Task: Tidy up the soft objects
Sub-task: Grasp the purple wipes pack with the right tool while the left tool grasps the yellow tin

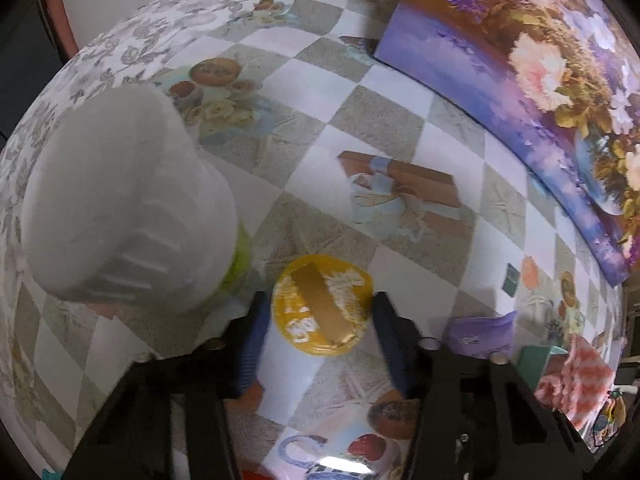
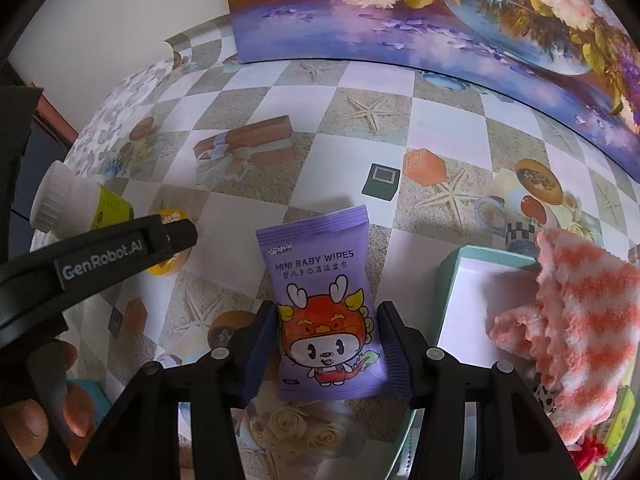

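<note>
Two claws point steeply down at a desk (image 2: 360,92) covered in a checkered cloth printed with starfish, cups and gift boxes.

The left claw (image 1: 320,320) straddles a small round yellow object with a gold band across its top (image 1: 322,306). Its blue pads (image 1: 250,344) sit at the object's two sides; the right pad meets its edge, but at the left pad I cannot tell whether there is contact. A white-capped bottle with a green label (image 1: 128,208) stands just to the left of it.

The right claw (image 2: 326,350) is clamped on a purple packet of mini baby wipes (image 2: 320,300) bearing a cartoon dragon, the pads pressing on its long edges. The packet lies flat on the desk. To the right, a pink-and-white striped fluffy cloth (image 2: 572,328) drapes over the edge of a teal box (image 2: 448,276). A floral painting (image 2: 440,12) leans at the back of the desk.
</note>
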Demonstrator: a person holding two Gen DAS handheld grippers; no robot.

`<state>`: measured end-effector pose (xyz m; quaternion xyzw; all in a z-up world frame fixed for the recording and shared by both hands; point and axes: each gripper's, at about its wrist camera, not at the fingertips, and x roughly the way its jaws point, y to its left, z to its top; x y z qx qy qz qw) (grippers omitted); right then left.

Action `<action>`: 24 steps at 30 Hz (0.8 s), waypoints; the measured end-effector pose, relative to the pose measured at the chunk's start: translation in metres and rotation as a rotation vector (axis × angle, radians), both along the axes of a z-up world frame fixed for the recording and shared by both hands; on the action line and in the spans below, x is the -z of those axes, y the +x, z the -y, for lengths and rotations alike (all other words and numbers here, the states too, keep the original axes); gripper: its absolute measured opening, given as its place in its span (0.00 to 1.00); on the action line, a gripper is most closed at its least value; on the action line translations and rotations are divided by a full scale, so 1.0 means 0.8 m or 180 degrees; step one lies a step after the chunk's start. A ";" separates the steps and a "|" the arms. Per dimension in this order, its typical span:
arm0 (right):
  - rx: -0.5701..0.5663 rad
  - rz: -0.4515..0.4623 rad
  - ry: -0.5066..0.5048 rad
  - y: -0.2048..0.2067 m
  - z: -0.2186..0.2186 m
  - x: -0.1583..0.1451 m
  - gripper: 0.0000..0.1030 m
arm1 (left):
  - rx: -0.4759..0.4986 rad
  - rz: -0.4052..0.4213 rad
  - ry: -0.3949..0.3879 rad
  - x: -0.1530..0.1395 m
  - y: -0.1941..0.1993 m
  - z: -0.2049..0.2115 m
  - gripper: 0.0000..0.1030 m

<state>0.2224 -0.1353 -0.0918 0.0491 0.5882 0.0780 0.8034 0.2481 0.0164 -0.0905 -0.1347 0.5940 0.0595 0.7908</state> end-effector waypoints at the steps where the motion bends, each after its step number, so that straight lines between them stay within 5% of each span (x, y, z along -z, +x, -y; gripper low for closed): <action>1: -0.0003 0.0001 0.0011 0.000 0.001 0.000 0.52 | 0.0004 0.0002 0.0006 0.000 -0.001 0.001 0.49; 12: 0.0111 -0.0115 0.0201 -0.009 0.011 -0.008 0.49 | 0.0082 0.0020 -0.0140 -0.014 -0.009 0.015 0.48; 24: 0.0261 0.0116 0.0257 -0.062 0.024 -0.096 0.47 | 0.0245 0.0278 -0.0148 -0.089 -0.052 0.012 0.48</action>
